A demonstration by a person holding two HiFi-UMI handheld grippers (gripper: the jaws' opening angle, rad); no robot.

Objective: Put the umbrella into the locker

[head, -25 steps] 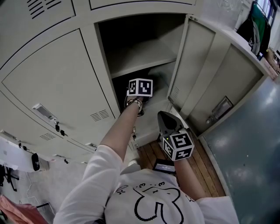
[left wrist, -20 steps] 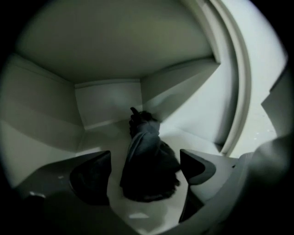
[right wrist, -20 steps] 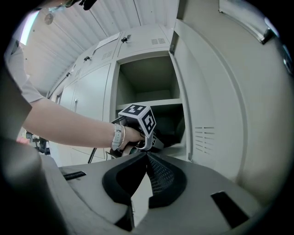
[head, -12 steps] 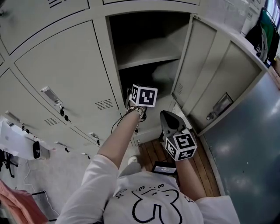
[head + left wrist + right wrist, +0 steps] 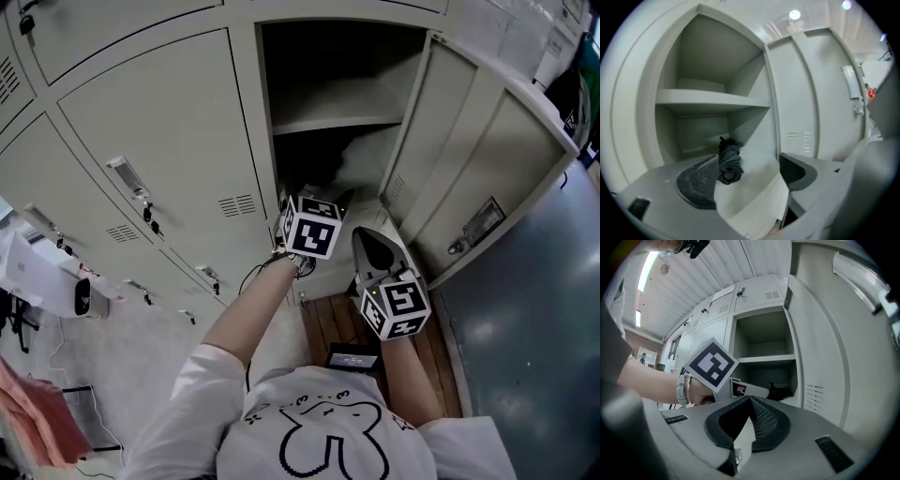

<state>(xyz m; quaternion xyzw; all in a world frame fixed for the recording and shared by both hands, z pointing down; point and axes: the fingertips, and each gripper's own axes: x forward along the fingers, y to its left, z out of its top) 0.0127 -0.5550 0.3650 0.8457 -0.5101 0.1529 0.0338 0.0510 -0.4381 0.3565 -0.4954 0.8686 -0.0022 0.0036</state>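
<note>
A folded dark umbrella (image 5: 729, 161) lies on the floor of the open locker (image 5: 337, 117), under its shelf (image 5: 712, 98), handle end toward me. My left gripper (image 5: 749, 160) hangs just outside the locker mouth. Its jaws stand wide apart and are closing, with nothing between the pads; the umbrella lies well beyond them. In the head view the left gripper (image 5: 328, 204) is in front of the lower compartment. My right gripper (image 5: 370, 246) waits below and right of it, pads together on nothing (image 5: 750, 401). The right gripper view also shows the umbrella (image 5: 778, 391) inside.
The locker door (image 5: 469, 159) swings open to the right. Closed lockers (image 5: 141, 141) with latches fill the left. A dark phone-like thing (image 5: 352, 358) lies on the wooden floor (image 5: 323, 323) at my feet. A blue-grey surface (image 5: 534, 347) is at the right.
My left gripper has drawn back out of the locker and risen, leaving the umbrella inside. The right gripper has shifted only slightly.
</note>
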